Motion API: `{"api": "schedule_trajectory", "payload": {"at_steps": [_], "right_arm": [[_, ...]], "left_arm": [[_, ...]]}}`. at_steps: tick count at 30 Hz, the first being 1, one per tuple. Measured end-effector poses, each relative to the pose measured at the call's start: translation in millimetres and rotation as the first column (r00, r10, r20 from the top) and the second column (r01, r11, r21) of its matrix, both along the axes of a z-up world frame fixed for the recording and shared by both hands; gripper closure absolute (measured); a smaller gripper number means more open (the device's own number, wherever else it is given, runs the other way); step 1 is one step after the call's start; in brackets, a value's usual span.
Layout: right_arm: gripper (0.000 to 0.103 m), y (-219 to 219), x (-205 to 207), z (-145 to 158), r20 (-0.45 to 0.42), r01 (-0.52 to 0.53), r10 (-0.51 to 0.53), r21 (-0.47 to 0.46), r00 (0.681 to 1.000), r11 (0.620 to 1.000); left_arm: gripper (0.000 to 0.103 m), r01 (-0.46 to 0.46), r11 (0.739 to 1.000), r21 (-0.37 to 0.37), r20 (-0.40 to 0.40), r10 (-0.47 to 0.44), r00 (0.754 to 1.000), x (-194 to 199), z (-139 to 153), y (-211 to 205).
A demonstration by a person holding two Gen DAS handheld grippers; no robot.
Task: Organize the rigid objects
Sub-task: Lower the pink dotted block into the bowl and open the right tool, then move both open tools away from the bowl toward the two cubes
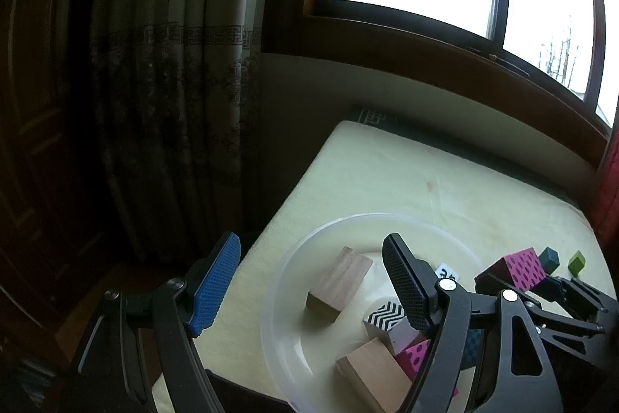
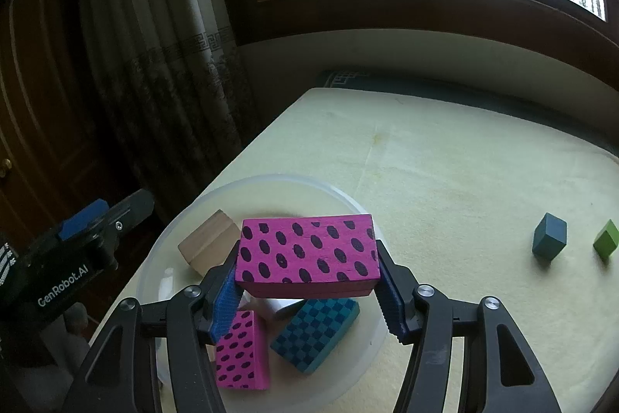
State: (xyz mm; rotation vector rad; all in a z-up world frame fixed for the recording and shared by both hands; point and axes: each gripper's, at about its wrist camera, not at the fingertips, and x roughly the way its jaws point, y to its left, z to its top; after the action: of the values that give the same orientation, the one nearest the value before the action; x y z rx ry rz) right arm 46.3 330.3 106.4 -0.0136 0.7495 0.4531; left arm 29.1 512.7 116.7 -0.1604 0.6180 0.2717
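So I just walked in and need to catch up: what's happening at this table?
A person is sorting blocks into a clear bowl. The right gripper holds a pink spotted block above the bowl; the left gripper is open and empty beside it. A teal cube and a green cube sit out on the table.

2 pink dotted blocks (image 2: 307,254), 2 plain wood blocks (image 1: 339,283), 2 sm cubes (image 2: 549,239), 1 bowl (image 2: 154,258)

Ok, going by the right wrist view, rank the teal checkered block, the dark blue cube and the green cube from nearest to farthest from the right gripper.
1. Teal checkered block: in the clear plastic bowl, just under the right gripper.
2. Dark blue cube: on the cream mat, off to the right.
3. Green cube: farther right, by the picture's edge.
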Motion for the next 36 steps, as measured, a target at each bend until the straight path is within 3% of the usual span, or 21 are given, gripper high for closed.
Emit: {"api": "schedule_trajectory", "payload": {"at_steps": [19,36], "right_arm": [[0.034,7,-1,4,0.014,0.001,-0.001,0.030,1.000,1.000],[0.034,-32,-7,-10,0.011,0.097,-0.098,0.037,0.995,0.995]], "left_arm": [[0.026,-0.002,1.000,-0.010,-0.001,0.002,1.000,0,1,3],[0.026,0.041,0.999,0.007,-0.025,-0.041,0.999,0,-8,-16]]}}
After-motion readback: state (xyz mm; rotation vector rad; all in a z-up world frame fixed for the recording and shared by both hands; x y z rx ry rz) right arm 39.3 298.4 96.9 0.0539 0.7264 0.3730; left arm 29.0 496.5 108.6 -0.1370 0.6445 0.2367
